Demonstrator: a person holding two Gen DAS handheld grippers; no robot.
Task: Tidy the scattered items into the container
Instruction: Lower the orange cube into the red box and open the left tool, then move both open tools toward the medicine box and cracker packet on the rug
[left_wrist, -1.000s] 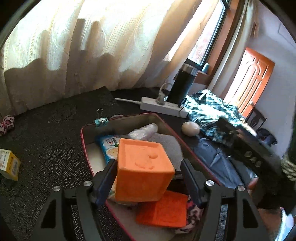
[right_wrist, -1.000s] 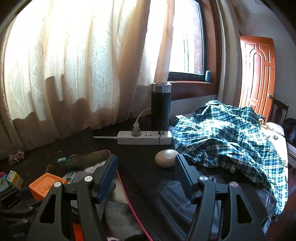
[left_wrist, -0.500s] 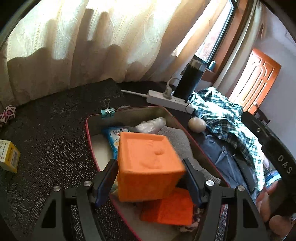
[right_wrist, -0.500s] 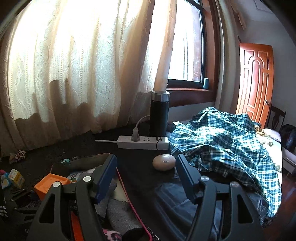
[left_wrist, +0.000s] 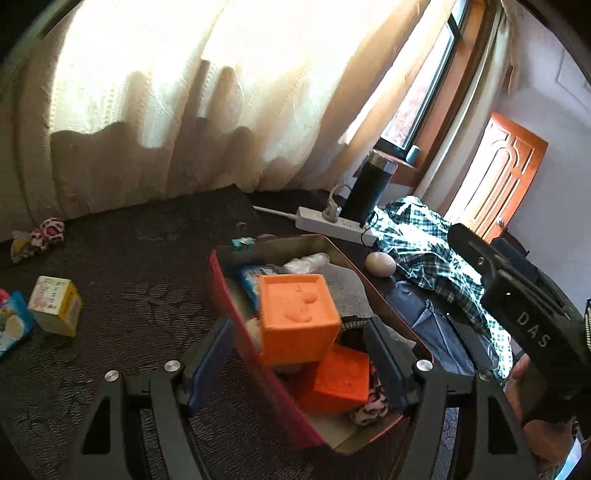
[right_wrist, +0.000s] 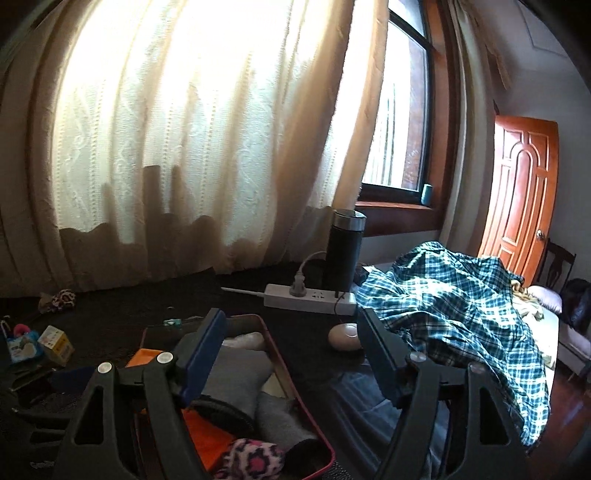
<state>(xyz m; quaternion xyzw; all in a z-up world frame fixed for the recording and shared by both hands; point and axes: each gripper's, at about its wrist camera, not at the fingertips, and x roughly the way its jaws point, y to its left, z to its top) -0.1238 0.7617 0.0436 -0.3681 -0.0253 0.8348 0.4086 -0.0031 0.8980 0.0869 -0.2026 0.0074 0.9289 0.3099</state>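
A red-rimmed tin (left_wrist: 236, 314) sits on the dark tablecloth and holds an orange cube (left_wrist: 297, 317) lying on a second orange block (left_wrist: 340, 380), a blue packet (left_wrist: 251, 277), grey cloth and a leopard-print scrunchie (left_wrist: 369, 410). My left gripper (left_wrist: 299, 365) is open above the tin's near end, its fingers clear of the cube. My right gripper (right_wrist: 291, 354) is open and empty above the tin's right edge (right_wrist: 280, 362). A yellow box (left_wrist: 55, 304), a blue packet (left_wrist: 11, 328) and another scrunchie (left_wrist: 40, 236) lie loose at the left.
A white power strip (right_wrist: 310, 297) and a black flask (right_wrist: 345, 251) stand behind the tin. A beige oval object (right_wrist: 345, 336) lies to its right. A plaid shirt (right_wrist: 454, 317) covers the right side. A teal binder clip (left_wrist: 242, 242) sits by the tin's far rim. Curtains hang behind.
My left gripper opened and let go of the orange cube, which now rests in the tin on the other orange block. The left gripper drew back and left. The right gripper rose slightly.
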